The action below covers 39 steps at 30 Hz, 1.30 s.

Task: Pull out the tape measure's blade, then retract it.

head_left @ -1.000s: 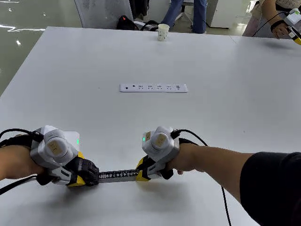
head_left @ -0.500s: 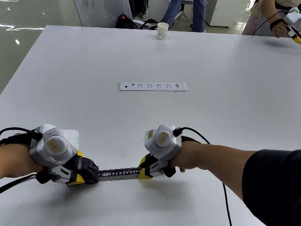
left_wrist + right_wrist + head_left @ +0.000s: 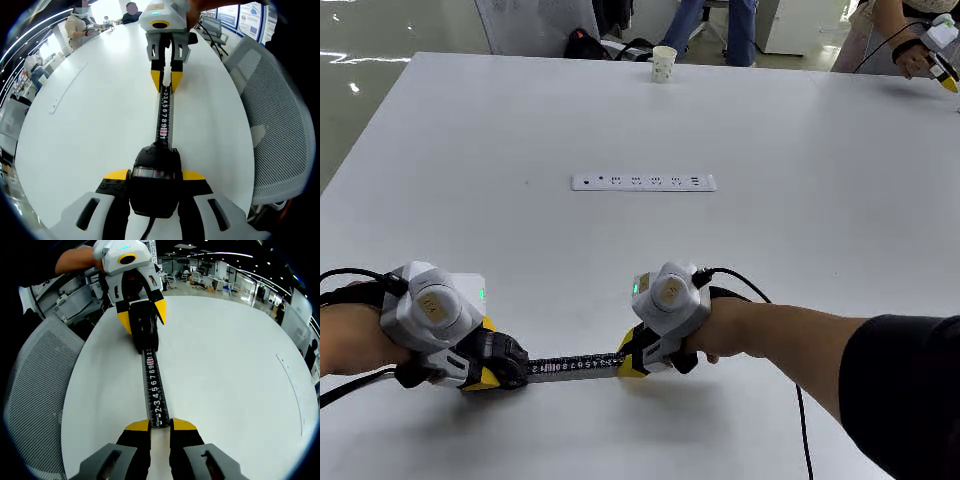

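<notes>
The black tape measure case sits at the near left of the white table, clamped between the yellow-tipped fingers of my left gripper. Its numbered blade runs out to the right, low over the table. My right gripper is shut on the blade's tip. In the right gripper view the case shows at the far end, held by the left gripper. The right gripper faces me in the left gripper view.
A white power strip lies mid-table and a paper cup stands near the far edge. Another person's hand holds a gripper at the far right corner. A mesh chair stands beside the table. A black cable trails from my right arm.
My right gripper has moved a little to the right with the blade tip, so more blade shows between the two grippers. The left gripper and case have held their place.
</notes>
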Each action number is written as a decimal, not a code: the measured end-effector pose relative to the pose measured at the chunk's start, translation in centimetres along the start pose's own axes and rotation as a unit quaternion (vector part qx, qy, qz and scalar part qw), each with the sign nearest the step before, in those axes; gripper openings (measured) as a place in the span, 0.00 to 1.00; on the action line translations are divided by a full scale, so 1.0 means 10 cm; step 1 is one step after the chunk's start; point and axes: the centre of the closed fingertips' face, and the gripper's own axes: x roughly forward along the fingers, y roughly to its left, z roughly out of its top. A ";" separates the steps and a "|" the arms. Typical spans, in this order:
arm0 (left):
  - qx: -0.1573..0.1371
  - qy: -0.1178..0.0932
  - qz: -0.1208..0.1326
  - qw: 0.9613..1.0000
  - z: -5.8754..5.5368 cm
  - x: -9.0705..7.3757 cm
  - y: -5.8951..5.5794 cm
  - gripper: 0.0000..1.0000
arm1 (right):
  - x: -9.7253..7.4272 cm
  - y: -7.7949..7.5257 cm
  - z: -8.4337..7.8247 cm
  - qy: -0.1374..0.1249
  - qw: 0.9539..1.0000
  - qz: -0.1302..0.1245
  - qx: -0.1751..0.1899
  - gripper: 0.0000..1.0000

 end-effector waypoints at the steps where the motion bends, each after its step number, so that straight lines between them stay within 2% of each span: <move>1: 0.000 0.000 0.000 1.000 0.00 0.00 -0.01 0.31 | 0.00 0.00 0.00 0.000 1.000 0.000 0.000 0.10; 16: 0.000 0.000 0.001 1.000 -0.02 0.02 0.02 0.31 | -0.04 -0.01 -0.07 0.003 1.000 -0.002 0.004 0.10; 39: -0.001 -0.001 0.002 1.000 0.00 0.00 -0.02 0.31 | -0.12 -0.03 -0.17 0.008 1.000 -0.003 0.008 0.10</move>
